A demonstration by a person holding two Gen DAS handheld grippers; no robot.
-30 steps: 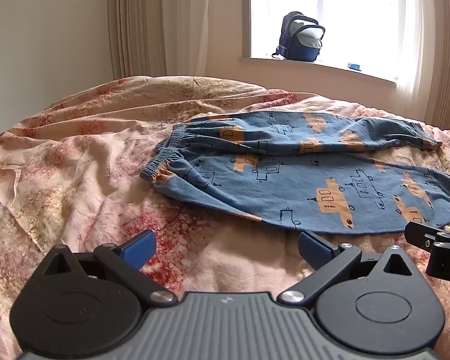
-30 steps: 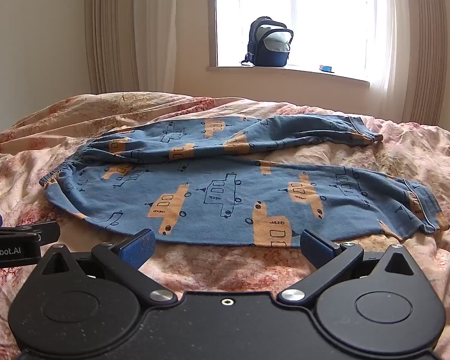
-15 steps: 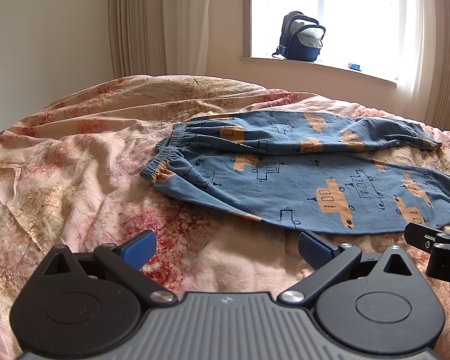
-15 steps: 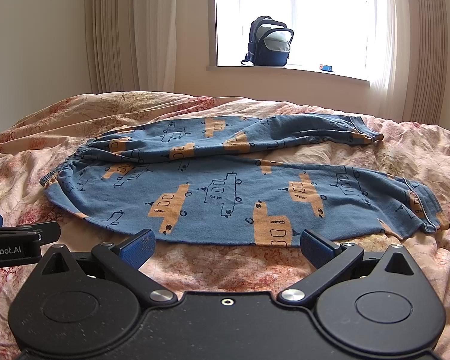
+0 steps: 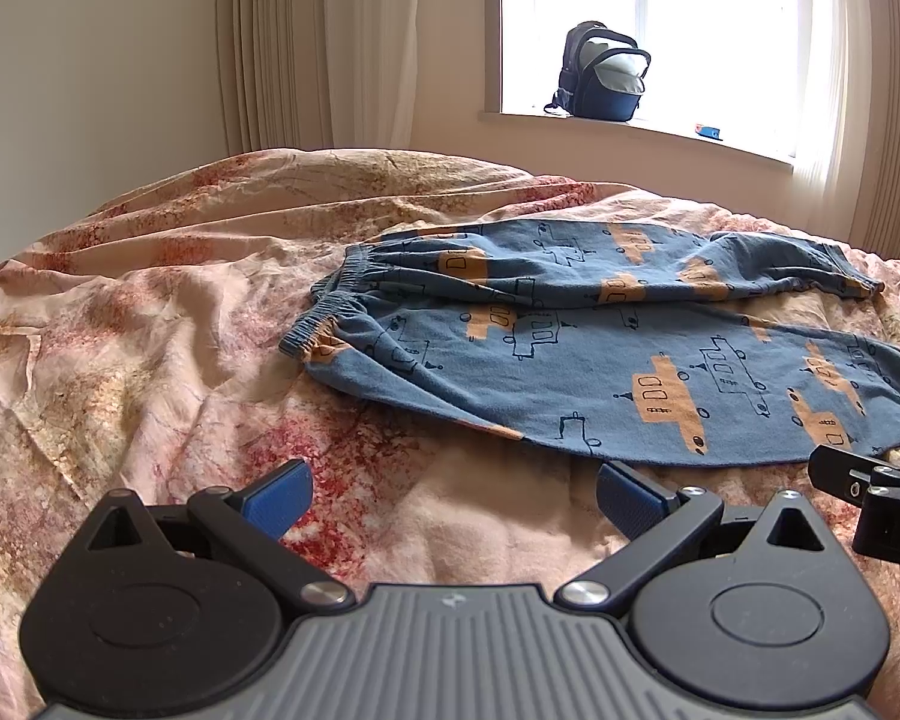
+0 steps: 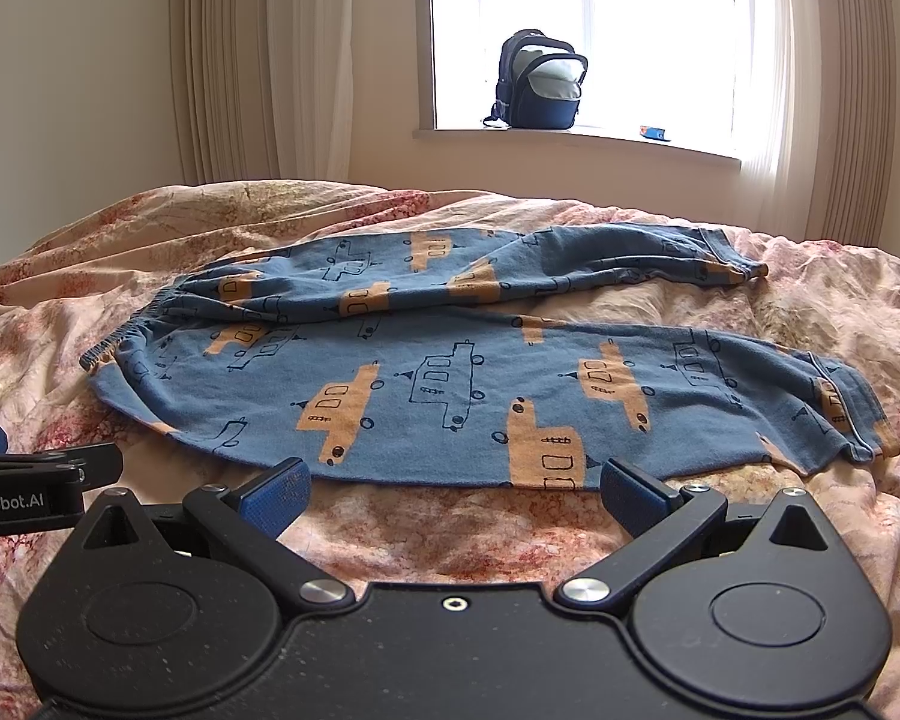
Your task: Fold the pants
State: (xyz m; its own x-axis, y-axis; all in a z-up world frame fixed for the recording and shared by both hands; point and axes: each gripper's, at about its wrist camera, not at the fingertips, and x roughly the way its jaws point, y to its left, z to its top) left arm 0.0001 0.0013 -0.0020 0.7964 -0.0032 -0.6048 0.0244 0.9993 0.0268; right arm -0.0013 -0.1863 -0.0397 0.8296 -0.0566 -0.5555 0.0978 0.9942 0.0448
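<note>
We see the pants (image 6: pixel 450 384) lying unfolded across the floral bedspread (image 6: pixel 810 300), a blue pair printed with orange and outlined vehicles. Their gathered elastic waistband (image 5: pixel 324 312) points to the left and both legs run to the right. The near leg lies flat, its cuff (image 6: pixel 852 414) at the right; the far leg is rumpled and angles away, leaving a gap of bedding between.
</note>
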